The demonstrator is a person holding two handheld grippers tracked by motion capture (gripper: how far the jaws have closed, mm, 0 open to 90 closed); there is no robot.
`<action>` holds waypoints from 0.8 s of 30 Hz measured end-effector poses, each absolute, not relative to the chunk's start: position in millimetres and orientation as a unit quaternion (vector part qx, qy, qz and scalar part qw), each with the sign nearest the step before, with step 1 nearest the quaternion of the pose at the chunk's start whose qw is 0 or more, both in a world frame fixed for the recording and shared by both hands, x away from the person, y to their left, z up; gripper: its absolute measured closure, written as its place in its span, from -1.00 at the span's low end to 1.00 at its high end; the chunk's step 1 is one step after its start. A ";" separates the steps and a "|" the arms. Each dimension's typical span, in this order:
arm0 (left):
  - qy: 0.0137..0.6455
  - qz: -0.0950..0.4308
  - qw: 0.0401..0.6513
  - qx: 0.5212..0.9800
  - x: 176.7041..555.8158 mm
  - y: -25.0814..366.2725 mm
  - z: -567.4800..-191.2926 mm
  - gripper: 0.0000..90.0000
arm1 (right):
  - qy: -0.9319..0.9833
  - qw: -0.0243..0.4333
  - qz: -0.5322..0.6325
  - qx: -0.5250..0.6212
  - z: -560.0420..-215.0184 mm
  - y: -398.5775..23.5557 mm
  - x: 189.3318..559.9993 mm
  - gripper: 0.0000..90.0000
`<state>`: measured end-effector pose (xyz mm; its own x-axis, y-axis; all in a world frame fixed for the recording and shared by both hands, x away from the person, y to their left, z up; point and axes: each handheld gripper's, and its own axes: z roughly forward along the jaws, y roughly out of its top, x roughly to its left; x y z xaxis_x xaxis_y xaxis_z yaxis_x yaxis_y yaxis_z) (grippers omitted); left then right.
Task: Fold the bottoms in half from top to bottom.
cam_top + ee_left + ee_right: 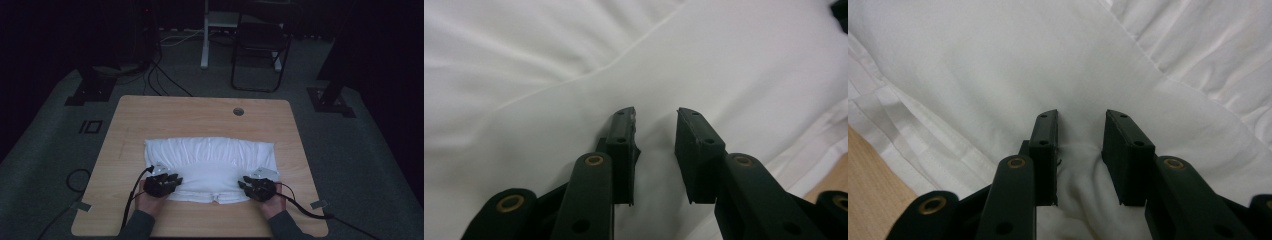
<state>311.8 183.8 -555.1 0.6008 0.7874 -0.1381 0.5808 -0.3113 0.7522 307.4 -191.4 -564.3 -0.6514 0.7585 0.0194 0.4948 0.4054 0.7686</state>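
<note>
Both grippers sit on the folded white cloth (210, 167) near the table's (150, 112) front edge. The left gripper (656, 117) has its jaws apart on flat fabric. The right gripper (1080, 120) has a fabric fold bunched between its jaws.

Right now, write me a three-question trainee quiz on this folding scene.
1. True or false: the white cloth lies on the wooden table.
2. Near which edge of the cloth do the left tongs and right tongs sit? A) far edge B) near edge, by the person C) off the cloth
3. In the right gripper view, what bunches up between the right tongs' jaws?

Key:
1. True
2. B
3. A fold of the white cloth
</note>
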 end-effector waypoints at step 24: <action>0.569 0.200 0.361 0.711 342.2 241.6 -553.6 -0.44 | 0.812 0.150 0.413 0.385 -567.6 -195.6 309.4 0.41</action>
